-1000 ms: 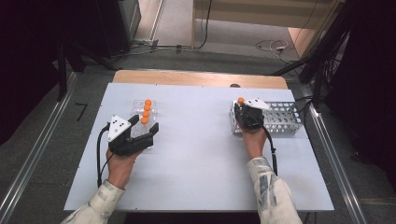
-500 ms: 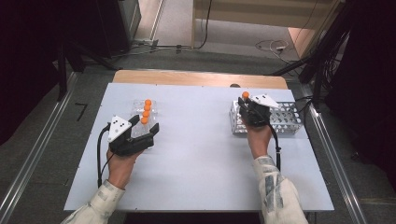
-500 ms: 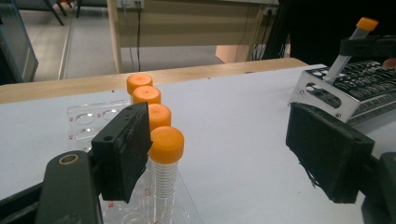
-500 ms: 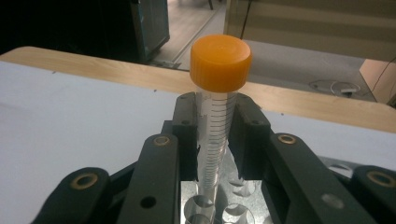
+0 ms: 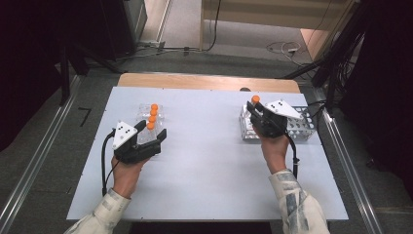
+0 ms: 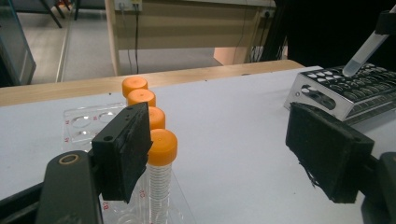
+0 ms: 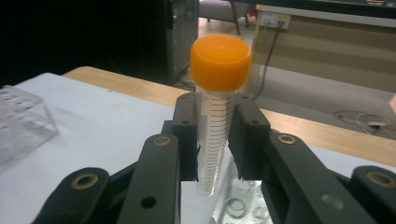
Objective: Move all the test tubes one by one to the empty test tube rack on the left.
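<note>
Tube (image 7: 215, 119), orange-capped, is clamped in the right gripper (image 5: 256, 108) above the metal rack (image 5: 302, 127); transfer is underway. Left gripper (image 6: 224, 154) is held released beside the clear rack (image 5: 144, 111), where careful lowering is needed next.

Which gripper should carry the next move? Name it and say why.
Right. The right gripper is already shut on an orange-capped tube, lifted above the metal rack. The left gripper stands open beside the clear rack with its four capped tubes, holding nothing.
</note>
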The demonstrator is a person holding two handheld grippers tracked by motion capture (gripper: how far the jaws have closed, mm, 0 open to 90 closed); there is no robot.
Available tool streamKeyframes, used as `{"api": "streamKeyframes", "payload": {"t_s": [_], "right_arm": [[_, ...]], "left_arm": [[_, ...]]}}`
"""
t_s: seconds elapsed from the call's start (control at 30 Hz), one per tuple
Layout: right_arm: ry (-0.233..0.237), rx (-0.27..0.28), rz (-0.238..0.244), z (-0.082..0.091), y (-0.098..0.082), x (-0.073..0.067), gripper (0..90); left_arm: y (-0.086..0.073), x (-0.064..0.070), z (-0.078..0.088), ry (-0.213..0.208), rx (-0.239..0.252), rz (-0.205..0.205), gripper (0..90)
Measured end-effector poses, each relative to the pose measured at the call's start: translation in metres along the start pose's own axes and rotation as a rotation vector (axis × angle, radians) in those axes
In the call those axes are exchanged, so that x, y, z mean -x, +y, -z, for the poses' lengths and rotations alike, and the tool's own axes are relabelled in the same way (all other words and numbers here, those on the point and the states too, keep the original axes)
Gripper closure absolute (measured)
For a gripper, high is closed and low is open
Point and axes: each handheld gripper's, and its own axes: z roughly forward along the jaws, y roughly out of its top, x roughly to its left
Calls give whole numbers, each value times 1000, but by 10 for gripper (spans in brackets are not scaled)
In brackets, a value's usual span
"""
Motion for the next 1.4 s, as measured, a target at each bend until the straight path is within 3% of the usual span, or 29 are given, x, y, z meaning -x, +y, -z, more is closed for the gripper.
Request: {"api": "streamKeyframes", "payload": {"t_s": [0.27, 0.77, 1.23, 1.4], "right_arm": [[111, 6, -8, 19, -12, -18, 717], [237, -67, 32, 18, -43, -54, 717], [383, -114, 120, 9, -54, -112, 716], [421, -130, 149, 7, -58, -128, 717]], "left_arm": [[0, 5, 0, -16, 0, -8, 220], [0, 23, 2, -74, 1, -34, 221], [-4, 58, 1, -220, -18, -91, 265], [-7, 68, 0, -303, -27, -116, 375]]}}
